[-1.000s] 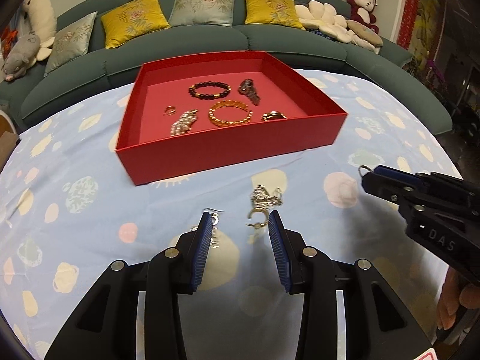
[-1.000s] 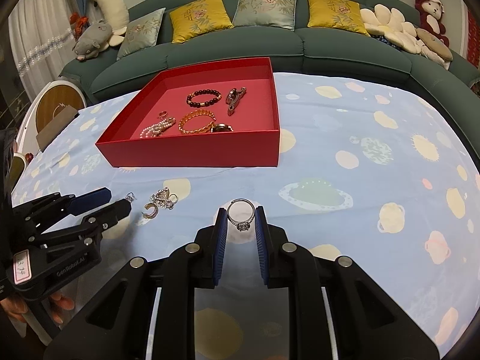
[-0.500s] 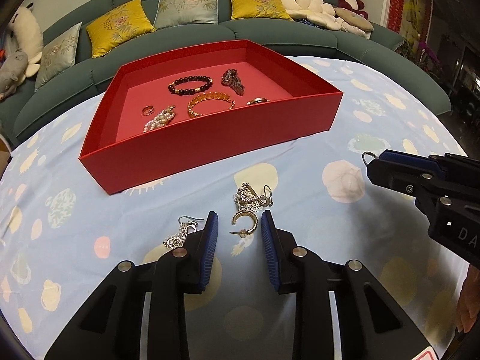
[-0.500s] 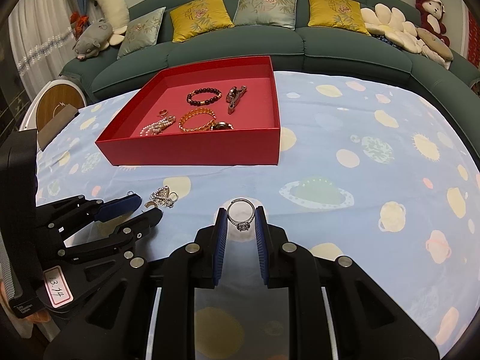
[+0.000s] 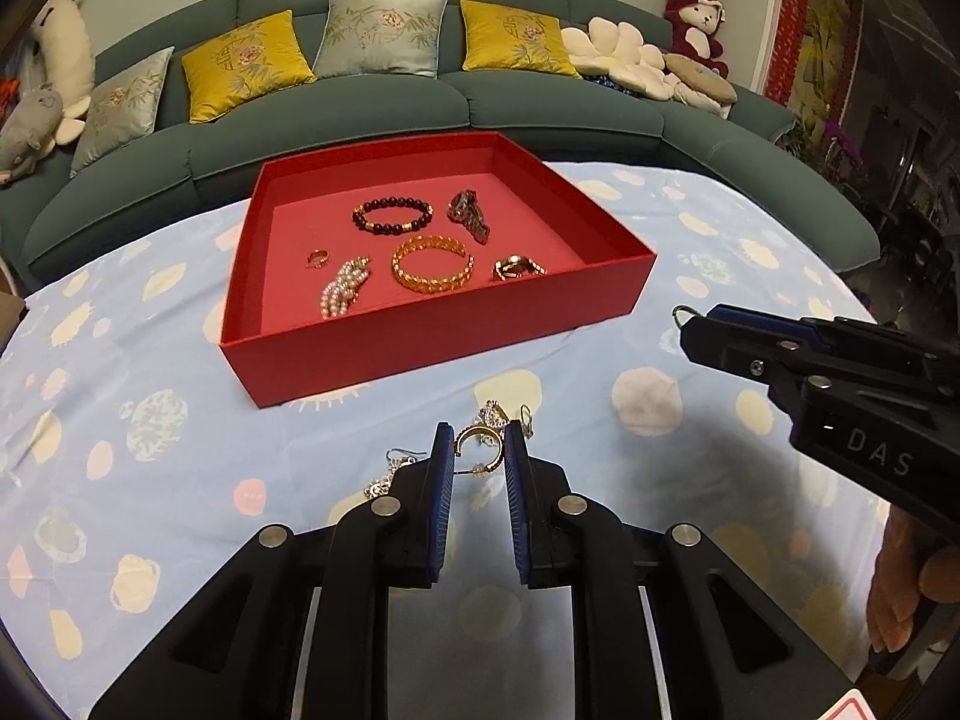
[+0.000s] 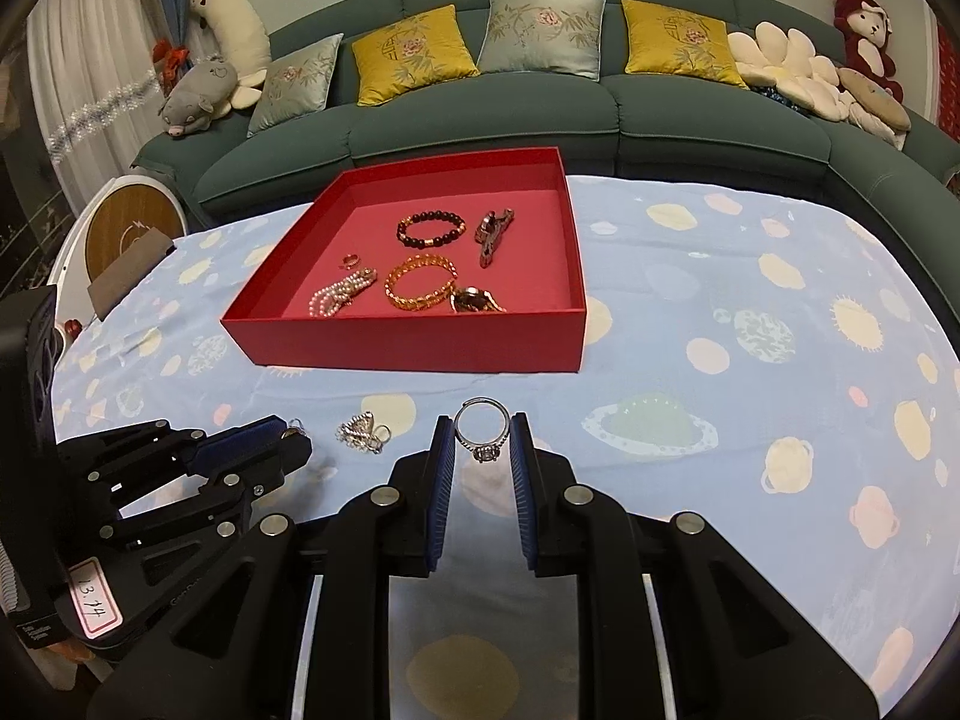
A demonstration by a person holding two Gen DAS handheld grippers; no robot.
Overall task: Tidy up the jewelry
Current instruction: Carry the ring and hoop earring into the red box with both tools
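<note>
My left gripper (image 5: 477,450) is shut on a gold crescent earring (image 5: 478,449) just above the cloth; it also shows in the right wrist view (image 6: 288,444). My right gripper (image 6: 482,441) is shut on a silver ring (image 6: 482,427) and holds it above the table; its tip shows in the left wrist view (image 5: 690,324). A red tray (image 5: 420,336) ahead holds a dark bead bracelet (image 5: 391,217), a gold bracelet (image 5: 432,267), pearls (image 5: 342,294) and other pieces. A silver earring (image 5: 390,474) and a silver cluster (image 6: 363,433) lie on the cloth.
The table has a light blue patterned cloth (image 6: 750,360). A green sofa (image 6: 540,114) with cushions and plush toys curves behind the table. A round white and wood object (image 6: 120,234) stands at the far left.
My left gripper has closed its fingers on the gold crescent earring and the view has tilted up a little. My right gripper still holds the ring in the same place.
</note>
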